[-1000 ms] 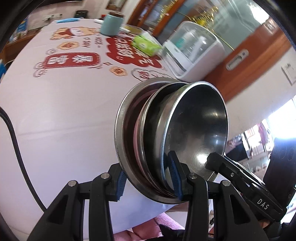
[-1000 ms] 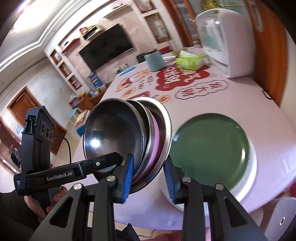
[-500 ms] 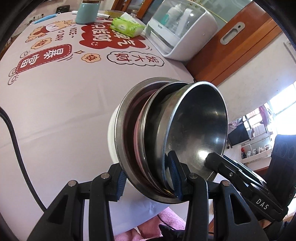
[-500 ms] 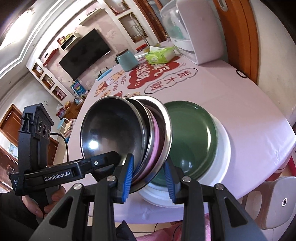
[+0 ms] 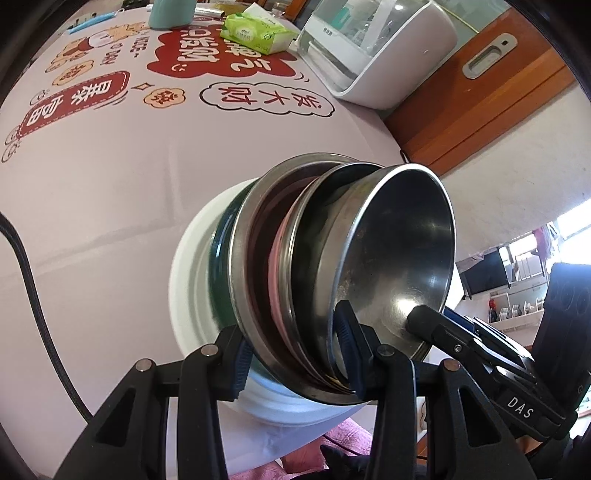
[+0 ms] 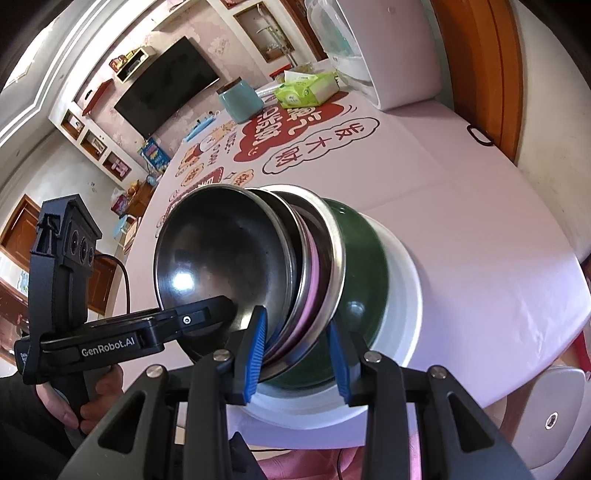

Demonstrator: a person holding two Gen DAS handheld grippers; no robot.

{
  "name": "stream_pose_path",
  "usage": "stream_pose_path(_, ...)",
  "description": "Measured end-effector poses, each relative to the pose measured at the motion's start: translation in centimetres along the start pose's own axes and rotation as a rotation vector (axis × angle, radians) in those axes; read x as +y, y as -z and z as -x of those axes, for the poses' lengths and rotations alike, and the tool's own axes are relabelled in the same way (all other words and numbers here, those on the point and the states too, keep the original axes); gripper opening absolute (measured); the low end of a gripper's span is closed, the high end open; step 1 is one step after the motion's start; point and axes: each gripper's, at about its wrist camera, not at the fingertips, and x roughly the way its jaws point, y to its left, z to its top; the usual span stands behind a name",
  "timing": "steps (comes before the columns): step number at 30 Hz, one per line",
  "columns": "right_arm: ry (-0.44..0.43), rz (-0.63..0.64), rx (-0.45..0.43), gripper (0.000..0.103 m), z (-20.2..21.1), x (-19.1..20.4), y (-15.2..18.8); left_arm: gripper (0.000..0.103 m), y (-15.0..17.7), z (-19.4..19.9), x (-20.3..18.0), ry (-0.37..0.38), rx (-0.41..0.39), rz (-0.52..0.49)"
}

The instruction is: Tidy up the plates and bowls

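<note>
A tilted stack of steel bowls and plates (image 5: pixel 399 258), with a pink dish sandwiched inside, is held from both sides. My left gripper (image 5: pixel 293 358) is shut on its lower rim, one pad inside the top bowl and one behind the outer steel plate. My right gripper (image 6: pixel 295 354) is shut on the same stack (image 6: pixel 229 258) from the opposite side; one of its fingers (image 5: pixel 436 325) reaches into the top bowl. Just behind the stack a green plate (image 6: pixel 362 266) rests on a white plate (image 6: pixel 402 295) on the table. Whether the stack touches the green plate is hidden.
The pink printed tablecloth (image 5: pixel 110 177) covers a round table whose edge runs close below the plates. At the back stand a white appliance (image 5: pixel 380 48), a green tissue pack (image 5: pixel 255 33) and a teal canister (image 6: pixel 240 99). A white chair (image 6: pixel 554 413) sits at the right.
Both grippers have carried the stack forward and down. The green and white plates, off to the side a second ago, now lie directly behind it.
</note>
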Motion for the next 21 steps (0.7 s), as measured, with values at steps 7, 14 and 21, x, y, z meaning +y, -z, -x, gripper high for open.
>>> stream_pose_path(7, -0.024, 0.038, 0.050, 0.032, -0.7, -1.3, -0.7, 0.041, 0.1, -1.0, -0.2, -0.017, 0.006, 0.061)
stream_pose_path(14, -0.025, 0.092, 0.076, 0.033, -1.2, -1.0, -1.1, 0.042, 0.4, -0.8, -0.1, -0.053, -0.018, 0.095)
stream_pose_path(21, 0.042, 0.096, 0.036, 0.037, -0.8, -0.1, -0.5, 0.058, 0.2, 0.3, -0.2, -0.121, -0.061, 0.037)
